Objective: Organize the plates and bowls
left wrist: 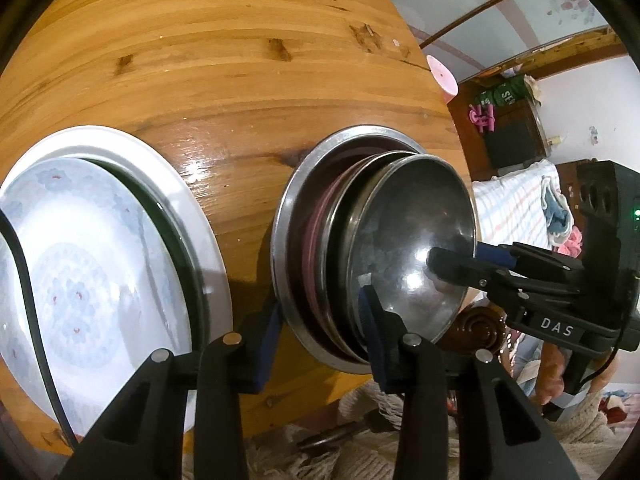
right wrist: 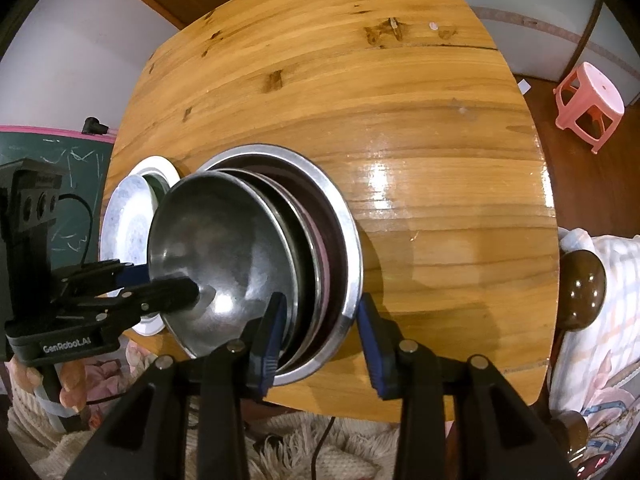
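A nested stack of bowls [left wrist: 320, 184] [right wrist: 340, 216] sits near the front edge of the wooden table [left wrist: 200, 60] [right wrist: 400, 120]. It has a wide steel bowl outside, a dark pink one within, and steel bowls on top. My left gripper [left wrist: 320, 332] [right wrist: 164, 280] straddles one side of the stack, one finger inside the top bowl and one pad against the outer rim. On the opposite side my right gripper [right wrist: 320, 336] [left wrist: 460, 258] clamps the same way. To the left lies a floral plate [left wrist: 80, 280] [right wrist: 128, 220] on a larger white plate [left wrist: 160, 168].
A pink stool [right wrist: 588, 104] stands on the floor past the table's right edge. A round wooden bedpost [right wrist: 580, 288] and bedding are close at the right. A green chalkboard [right wrist: 52, 148] stands to the left. A shaggy rug lies below the front edge.
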Available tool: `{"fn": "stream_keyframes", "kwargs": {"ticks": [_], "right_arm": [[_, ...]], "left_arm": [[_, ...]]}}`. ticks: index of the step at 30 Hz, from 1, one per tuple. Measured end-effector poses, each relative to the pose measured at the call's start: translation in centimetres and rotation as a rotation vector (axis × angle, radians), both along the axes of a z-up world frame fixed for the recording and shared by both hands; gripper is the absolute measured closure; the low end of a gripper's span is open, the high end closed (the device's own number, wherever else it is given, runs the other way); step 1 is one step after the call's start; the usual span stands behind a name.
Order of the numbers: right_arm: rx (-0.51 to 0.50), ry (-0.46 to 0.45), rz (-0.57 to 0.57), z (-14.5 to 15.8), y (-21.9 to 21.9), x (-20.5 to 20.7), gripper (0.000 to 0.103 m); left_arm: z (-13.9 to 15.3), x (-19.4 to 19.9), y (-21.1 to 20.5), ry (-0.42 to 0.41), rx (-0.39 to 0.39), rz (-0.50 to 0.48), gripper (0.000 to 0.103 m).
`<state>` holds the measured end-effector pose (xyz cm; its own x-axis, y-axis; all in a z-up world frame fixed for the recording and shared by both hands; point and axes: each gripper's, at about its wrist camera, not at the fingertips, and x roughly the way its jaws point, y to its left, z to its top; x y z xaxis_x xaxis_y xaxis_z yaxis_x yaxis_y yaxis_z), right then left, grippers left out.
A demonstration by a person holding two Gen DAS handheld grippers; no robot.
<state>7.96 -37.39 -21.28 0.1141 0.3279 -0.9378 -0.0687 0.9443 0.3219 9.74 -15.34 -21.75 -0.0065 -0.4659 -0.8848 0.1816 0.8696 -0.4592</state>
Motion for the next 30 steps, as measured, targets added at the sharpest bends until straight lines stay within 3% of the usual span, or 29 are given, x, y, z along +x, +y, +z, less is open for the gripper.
{"fn": "stream_keyframes", "kwargs": {"ticks": [9,17,21,26,30], "right_arm": [[-0.023,-0.042,0.034,3.7,1.6,0.3,0.069],[-0.002,-0.150,0.120,11.1,6.0,0.5,0.069],[0.011,-0.211,0.167,14.4,9.5,0.6,0.069],[0.027,-0.230,0.219,14.7,13.8,0.6,0.069],[0.017,-0.198,0.248,11.9,17.0,0.2,0.069]], "left_arm": [[3.7,-0.6,2.5,-0.034,-0.025,0.050,0.067],[12.4,-2.1,8.4,-0.178,-0.004,0.123,0.067],[15.4,-3.3,11.5,-0.245,0.022,0.167,0.067],[14.7,-4.4,15.6,-0.230,0.051,0.239,0.067],[11.6,-5.0,18.0,-0.182,0.069,0.273,0.067]]}}
